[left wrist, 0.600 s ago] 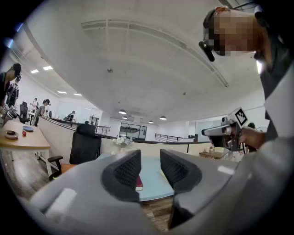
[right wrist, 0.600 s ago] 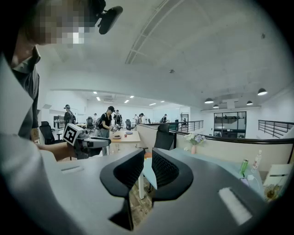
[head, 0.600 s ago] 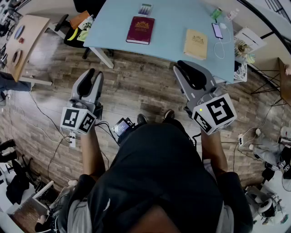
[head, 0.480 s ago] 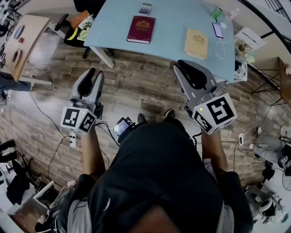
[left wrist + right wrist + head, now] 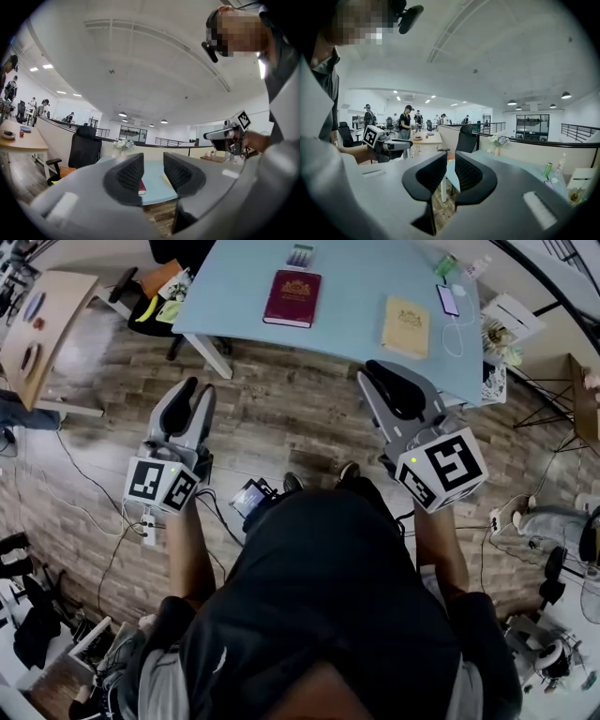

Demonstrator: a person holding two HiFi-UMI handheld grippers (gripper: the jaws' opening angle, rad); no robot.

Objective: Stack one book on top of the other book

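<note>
Well, both books lie flat and well apart on the blue bench [image 5: 356, 277], the maroon book [image 5: 292, 298] leftward, the tan book [image 5: 405, 327] rightward. Short of it, the left tongs [image 5: 195, 387] hang empty, jaws slightly parted; the right tongs [image 5: 377, 371] seem practically closed on nothing.

2 books lie well apart on the light blue tabletop [image 5: 356, 282]: a maroon book [image 5: 292, 298] toward the left and a tan book [image 5: 405, 328] toward the right. A phone [image 5: 448, 301] lies just beside the tan book's far corner, and a small box [image 5: 300, 256] sits beyond the maroon book. Both claws hang over the wooden floor [image 5: 281, 418], short of the tabletop. The left claw [image 5: 196, 395] has its jaws slightly apart with nothing between them. The right claw [image 5: 386, 381], jaws nearly together, is near the tabletop's edge below the tan book.
</note>
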